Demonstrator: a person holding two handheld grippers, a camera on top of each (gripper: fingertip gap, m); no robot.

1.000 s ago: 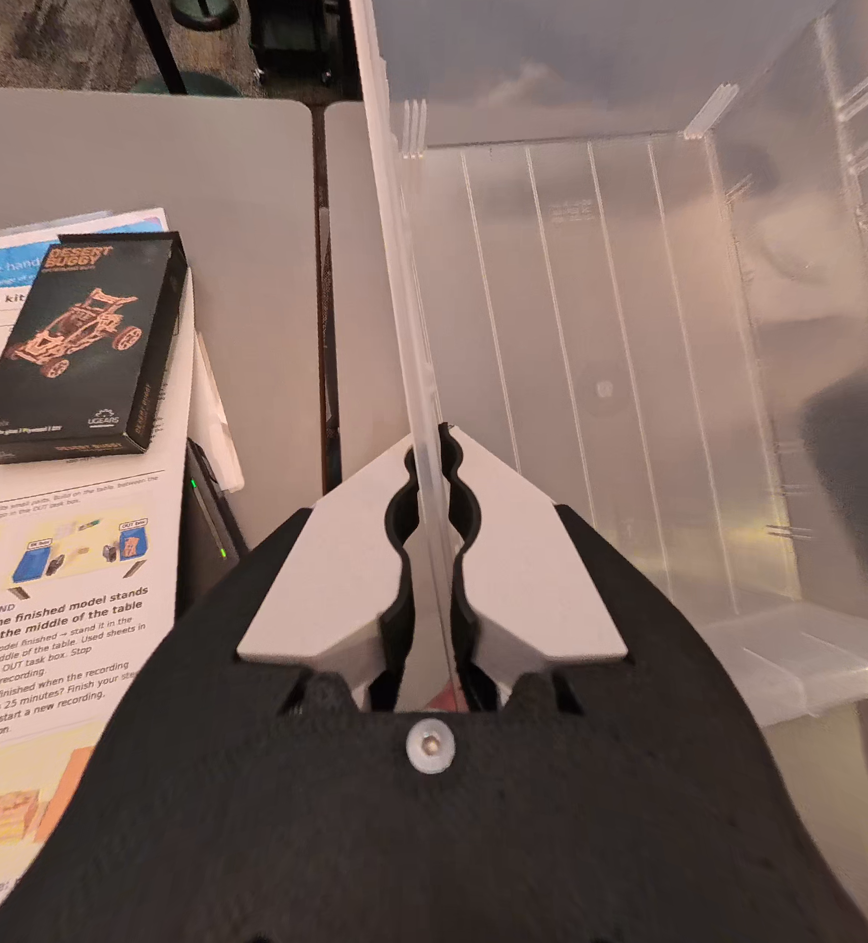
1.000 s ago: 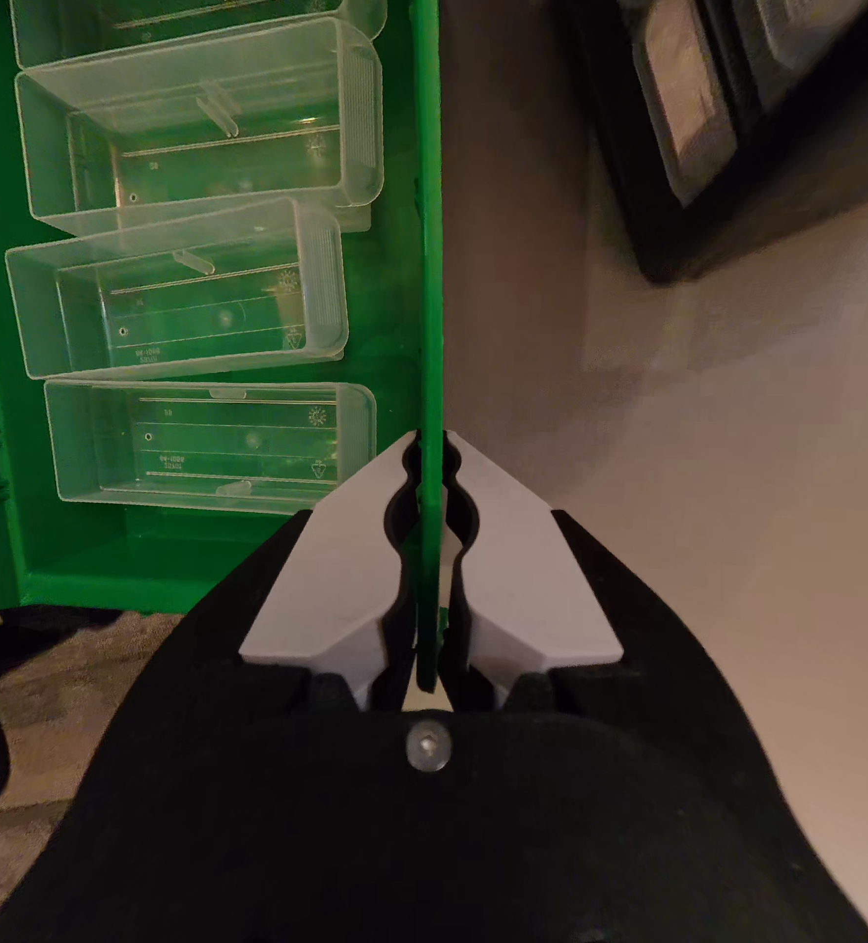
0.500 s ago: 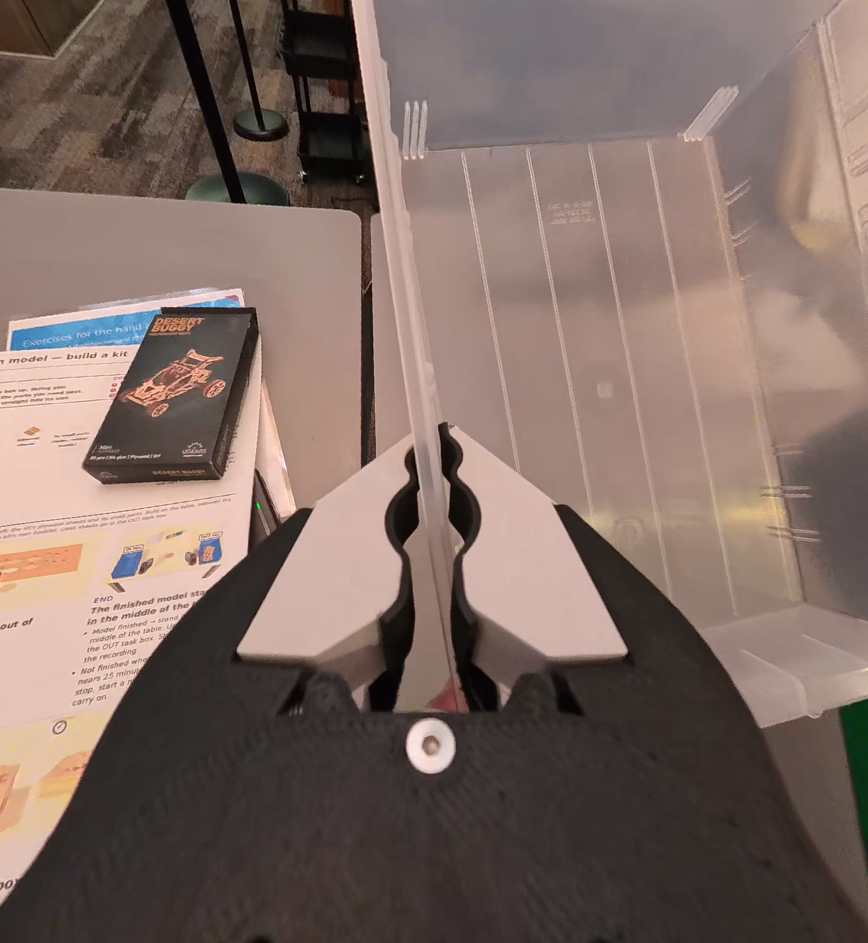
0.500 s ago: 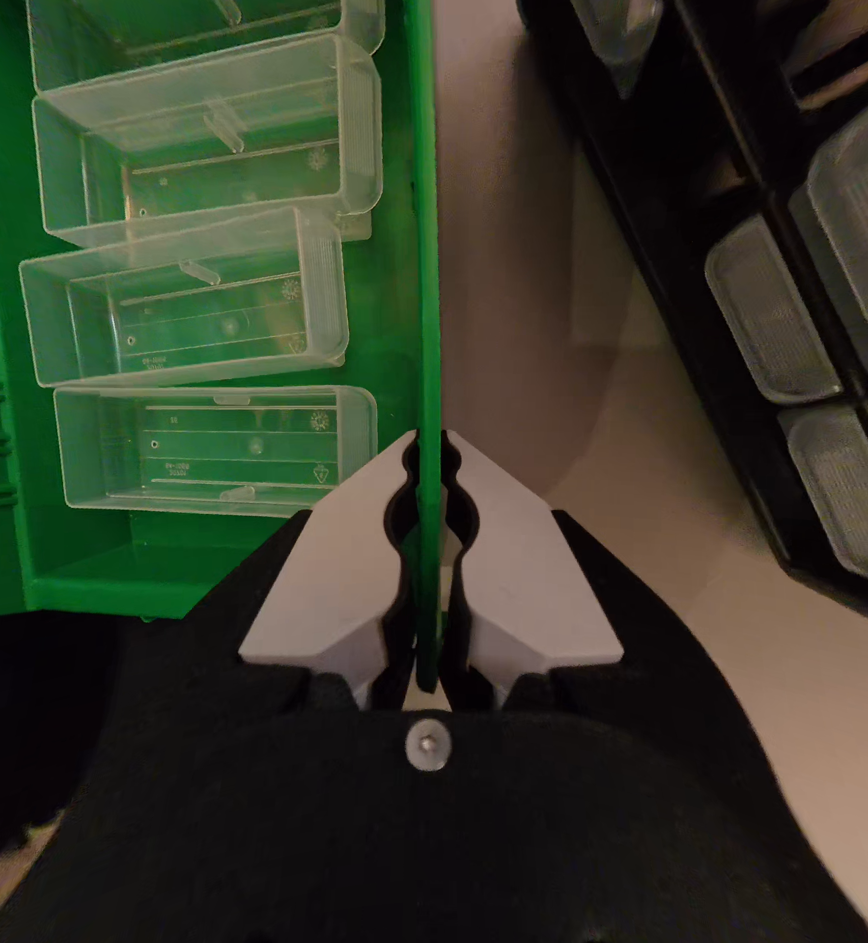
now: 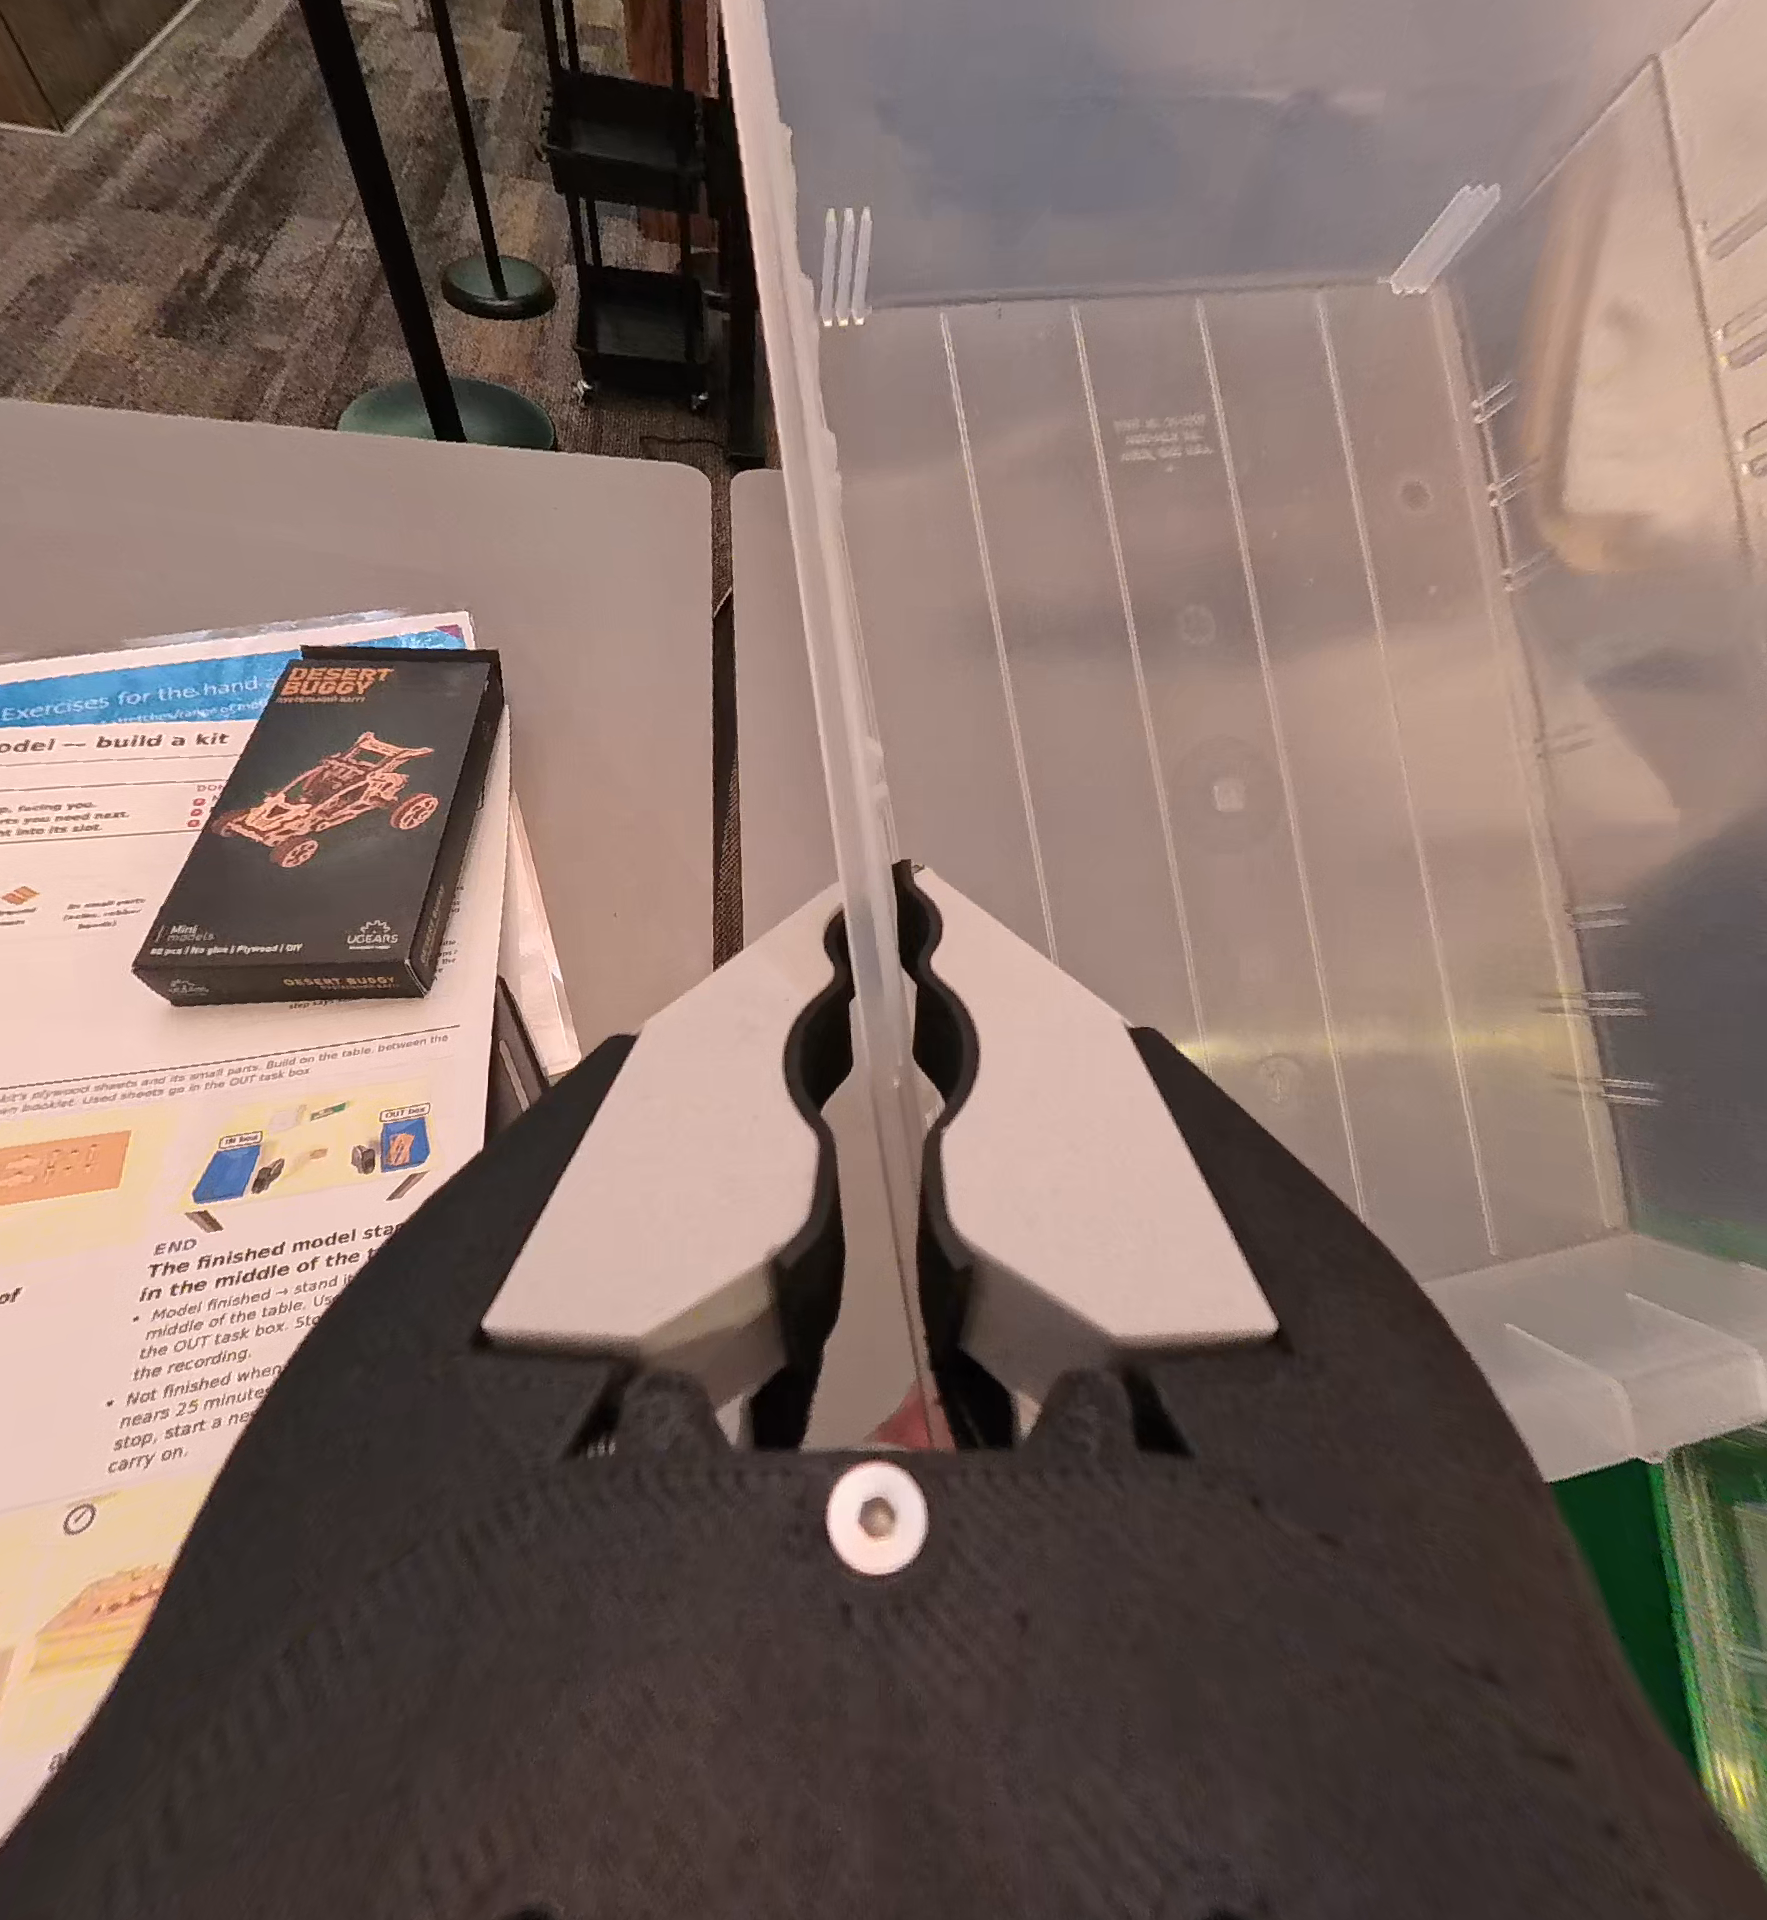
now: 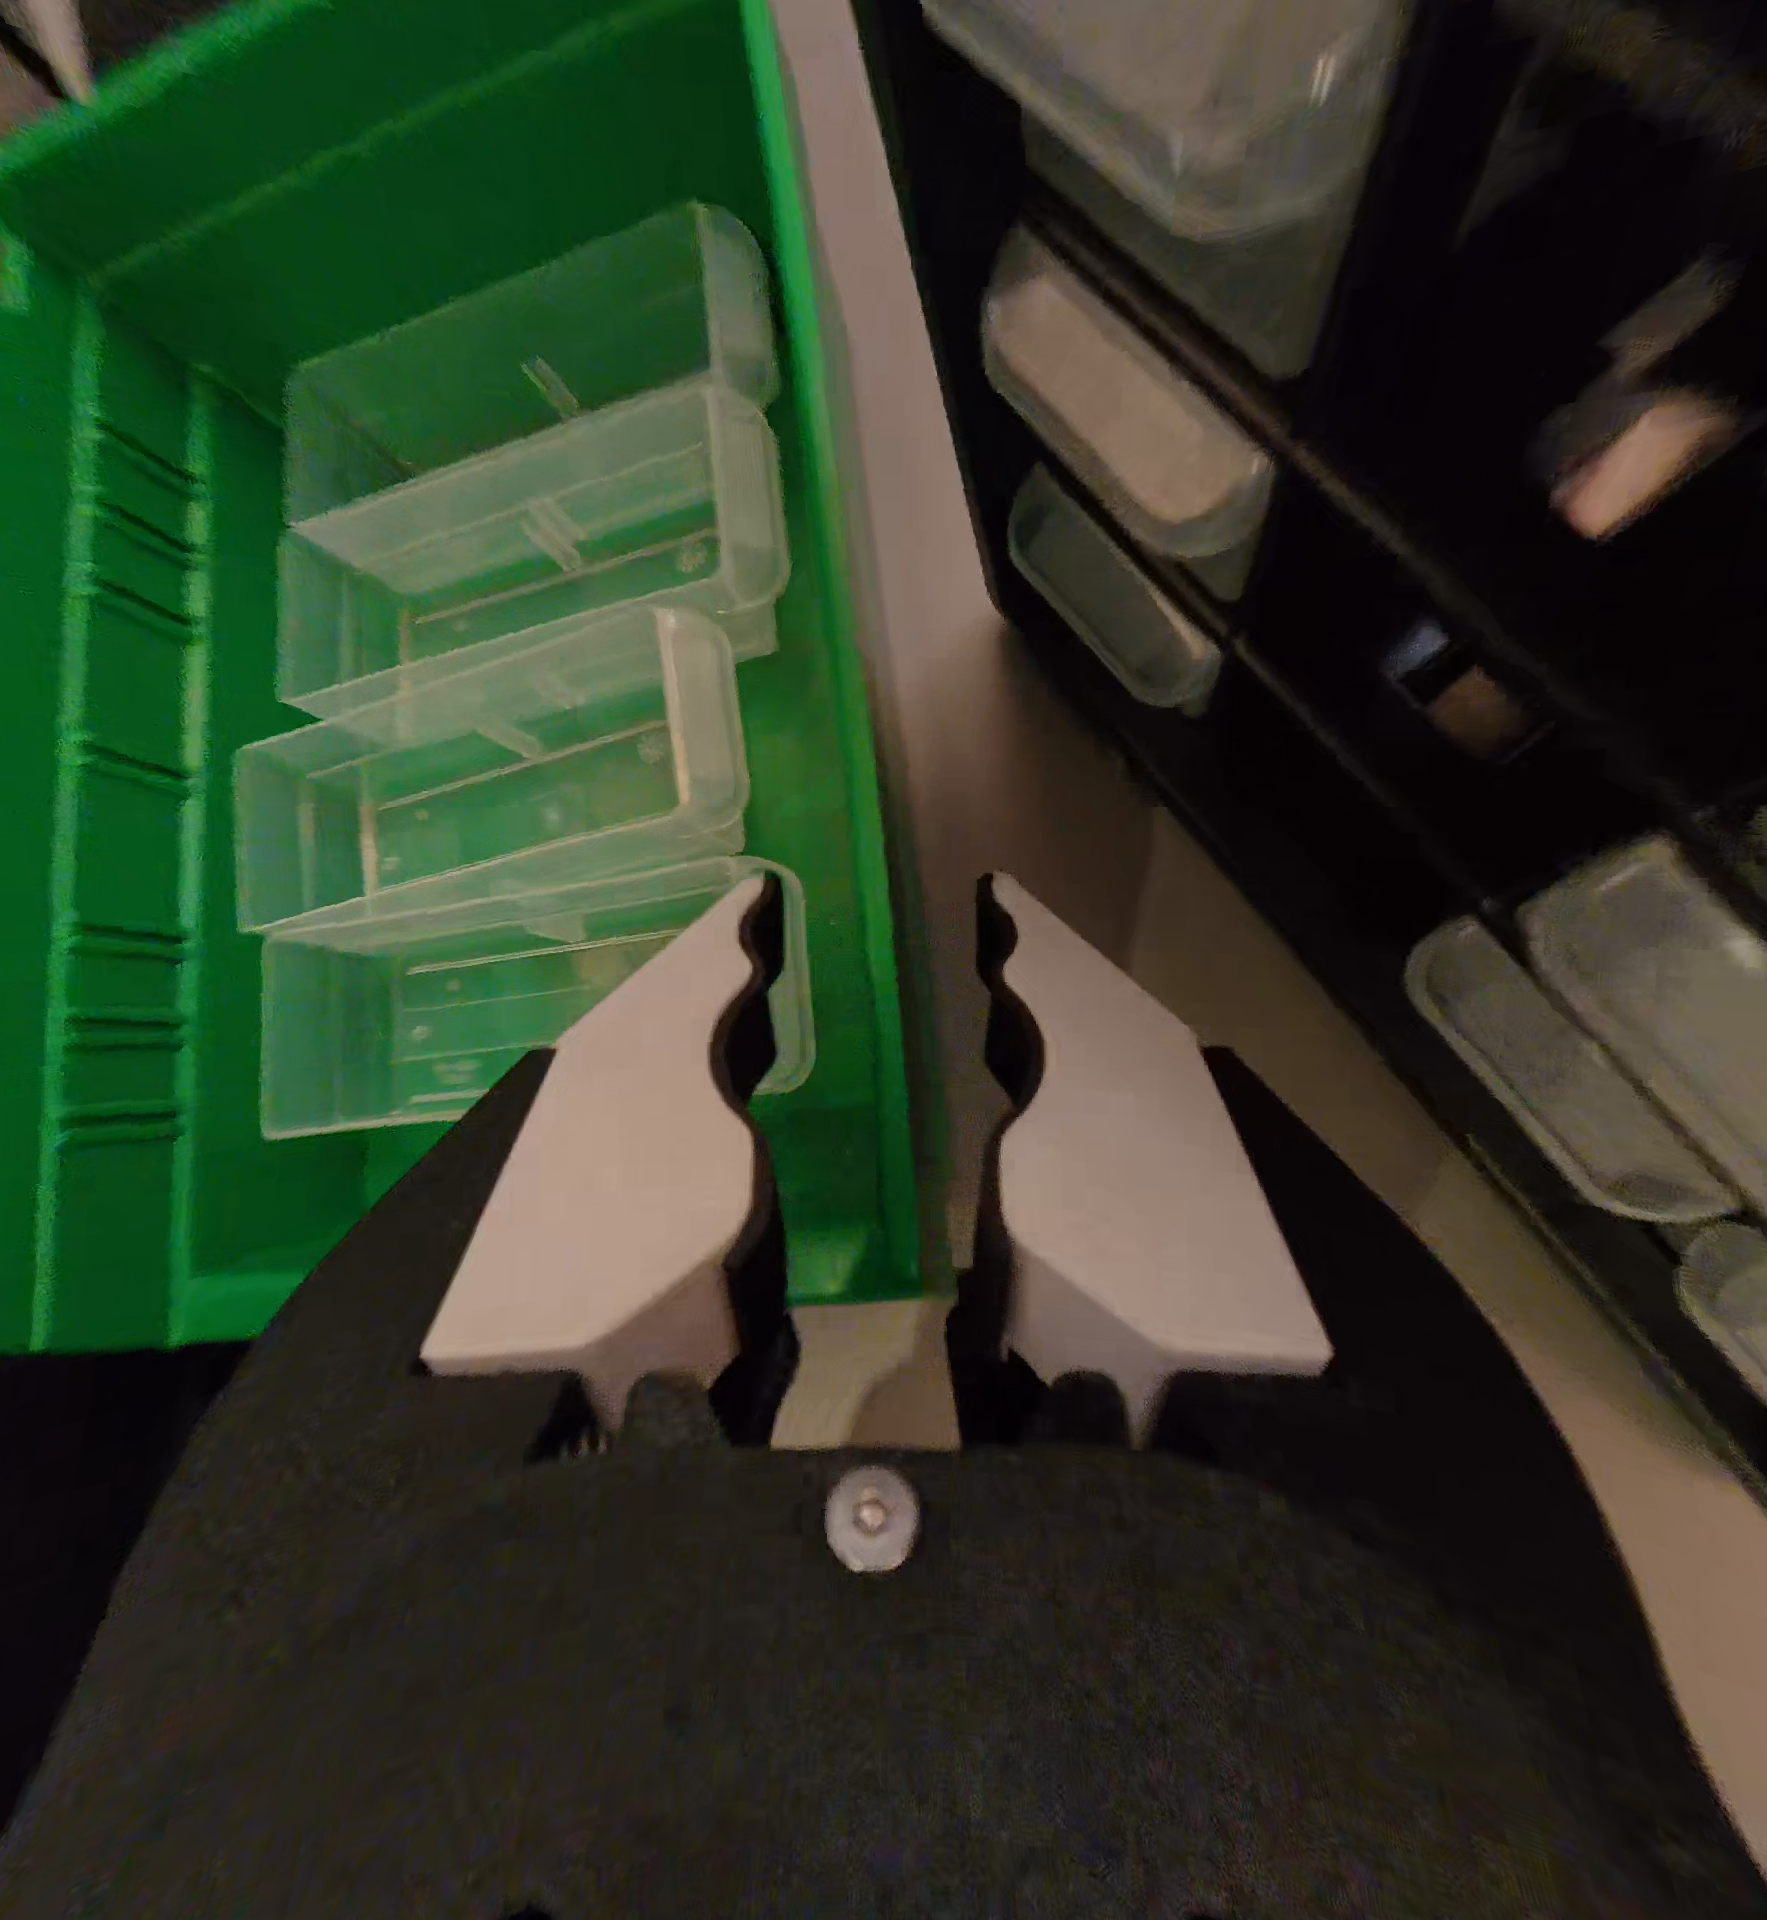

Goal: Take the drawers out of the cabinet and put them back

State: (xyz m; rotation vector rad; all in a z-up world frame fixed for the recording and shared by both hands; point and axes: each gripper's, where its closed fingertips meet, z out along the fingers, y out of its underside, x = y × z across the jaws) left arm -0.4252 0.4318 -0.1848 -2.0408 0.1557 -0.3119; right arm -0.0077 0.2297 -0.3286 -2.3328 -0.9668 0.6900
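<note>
A grey table (image 5: 235, 520) fills the left half of the left wrist view, smooth and matte, with printed instruction sheets (image 5: 183, 1195) at the lower left and a small black cardboard box (image 5: 328, 831) lying on them. The right half of that view is taken by a large clear drawer (image 5: 1274, 779), thin ribbed translucent plastic with a flat floor and straight walls. In the right wrist view a bright green bin (image 6: 79, 727) of stiff moulded plastic occupies the left half, with several small clear drawers (image 6: 505, 748) overlapping inside it; a black cabinet (image 6: 1326, 675) with frosted rounded drawer fronts runs down the right side. The left gripper (image 5: 874, 883) is pinched tight on the large clear drawer's left wall. The right gripper (image 6: 879, 894) stands with a moderate gap, its fingers straddling the bin's right wall without gripping it. Half a second ago that gripper was clamped on the same green wall; the left one's hold is unchanged.
</note>
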